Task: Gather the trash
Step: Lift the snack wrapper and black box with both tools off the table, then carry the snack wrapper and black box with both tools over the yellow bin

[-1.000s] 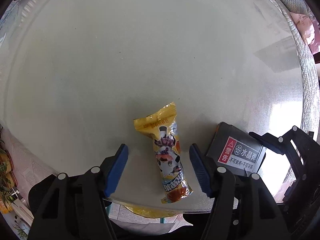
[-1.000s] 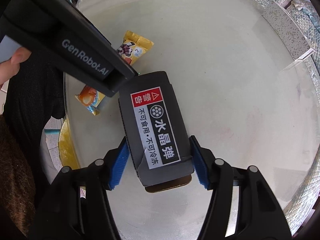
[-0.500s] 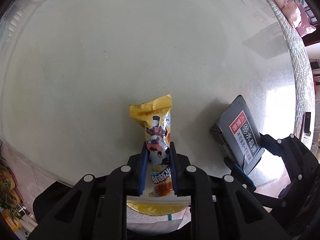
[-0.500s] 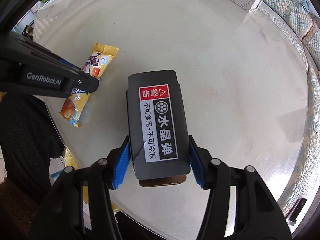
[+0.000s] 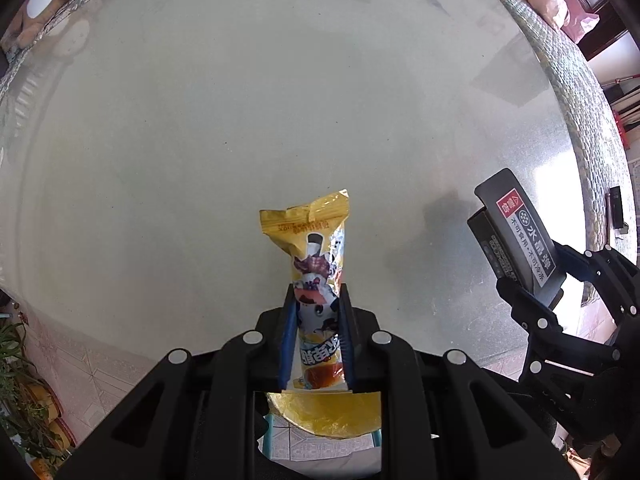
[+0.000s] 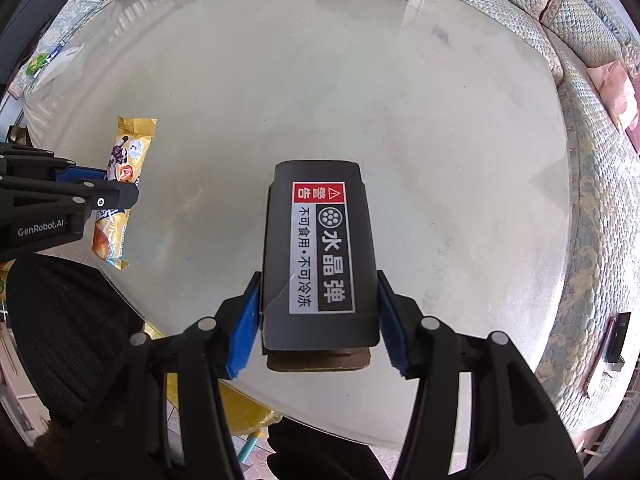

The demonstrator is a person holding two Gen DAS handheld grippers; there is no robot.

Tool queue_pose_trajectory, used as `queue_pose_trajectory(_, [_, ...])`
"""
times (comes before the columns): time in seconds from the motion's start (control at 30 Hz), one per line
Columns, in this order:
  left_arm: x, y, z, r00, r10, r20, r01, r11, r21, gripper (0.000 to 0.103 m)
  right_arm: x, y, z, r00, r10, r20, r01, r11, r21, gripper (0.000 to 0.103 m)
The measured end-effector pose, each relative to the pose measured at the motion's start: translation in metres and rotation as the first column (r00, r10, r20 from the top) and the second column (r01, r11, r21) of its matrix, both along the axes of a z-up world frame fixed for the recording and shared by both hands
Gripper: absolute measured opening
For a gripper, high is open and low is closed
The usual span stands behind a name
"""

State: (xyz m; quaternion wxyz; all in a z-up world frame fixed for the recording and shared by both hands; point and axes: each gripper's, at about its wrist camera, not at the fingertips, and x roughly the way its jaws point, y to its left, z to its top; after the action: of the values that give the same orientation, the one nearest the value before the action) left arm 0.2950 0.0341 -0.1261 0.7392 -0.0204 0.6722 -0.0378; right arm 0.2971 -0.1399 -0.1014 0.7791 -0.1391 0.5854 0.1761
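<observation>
1. Left tool (image 5: pixel 316 320), lower centre of the left wrist view: blue pads pinched nearly together on the lower half of a yellow snack wrapper (image 5: pixel 316 256), crimped top end jutting up and forward past the pads.
2. Same wrapper (image 6: pixel 120 184) at the left edge of the right wrist view, clamped by the black left tool (image 6: pixel 96 188), lower end hanging just over the tabletop near its edge.
3. Right tool (image 6: pixel 316 312), lower centre of the right wrist view: spread wide, blue pads pressed against both long sides of a black cardboard box (image 6: pixel 320 248) with a red warning label and white Chinese lettering; brown flap showing at the near end.
4. Same box (image 5: pixel 516 236) at the right edge of the left wrist view, tilted, held by the right tool (image 5: pixel 532 280), well apart from the wrapper.
5. Round glass tabletop (image 6: pixel 440 140) filling most of both views, bare between wrapper and box.
6. Patterned sofa (image 6: pixel 592 160) curving along the right of the right wrist view, pink bag (image 6: pixel 612 88) lying on it.
7. Yellow object (image 5: pixel 324 412) visible under the glass, bottom centre of the left wrist view; green plant (image 5: pixel 20 380) at lower left.
</observation>
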Motion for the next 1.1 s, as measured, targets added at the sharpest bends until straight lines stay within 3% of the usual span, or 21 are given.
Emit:
queue_pose_trajectory(0.17, [-0.012,-0.002,0.028,0.999,-0.029,0.035,0.028,1.0,0.008,0.019,-0.022,0.004,0.012,0.999,-0.017,0.04,0.017,1.0,-0.008,0.053])
queue_pose_trajectory(0.67, [-0.045,0.004,0.109,0.983,-0.092,0.158,0.086,0.995,0.043,0.019,-0.086,0.02,0.104,0.975,-0.021,0.22,0.017,1.0,0.02,0.053])
queue_pose_trajectory(1.1, [-0.105,0.014,0.123,0.975,-0.113,0.19,0.107,0.993,0.043,0.019,-0.162,0.031,0.127,0.96,-0.002,0.279,-0.003,1.0,0.018,0.053])
